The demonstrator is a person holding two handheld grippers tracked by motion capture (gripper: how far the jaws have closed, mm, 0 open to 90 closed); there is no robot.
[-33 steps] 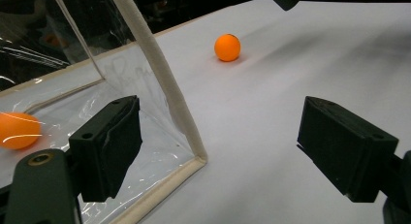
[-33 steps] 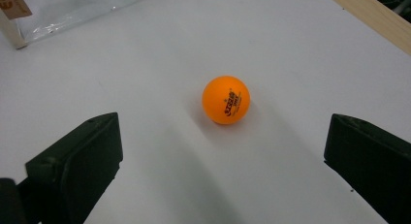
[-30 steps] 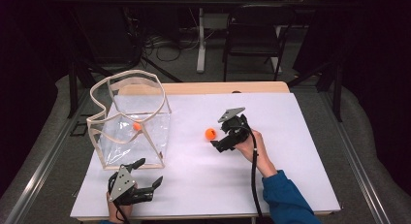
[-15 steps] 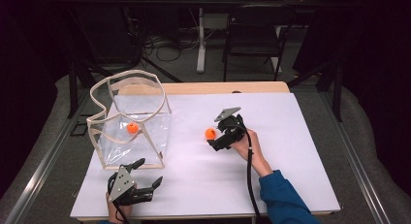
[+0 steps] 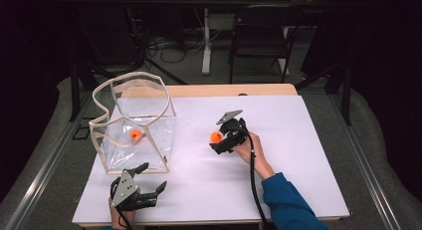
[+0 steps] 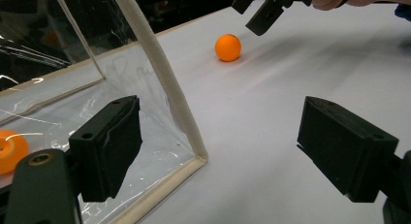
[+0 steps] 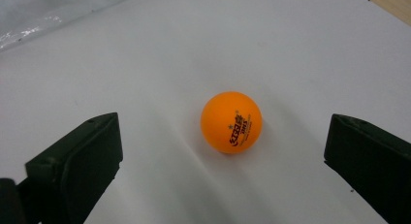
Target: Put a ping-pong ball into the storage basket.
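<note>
Right gripper (image 5: 220, 140) poised just beside the ball (image 5: 216, 137), jaws spread wide to either side, ball (image 7: 231, 122) lying free on the white table (image 5: 298, 155) between and a little ahead of them — likely lined up for a grab. Left gripper (image 5: 149, 187) parked near the table's front edge, jaws apart and holding nothing, right by the clear bag (image 5: 149, 125), perhaps to steady it. Bag standing open on its stiff rim, with one other orange ball (image 5: 135, 135) resting on its bottom.
</note>
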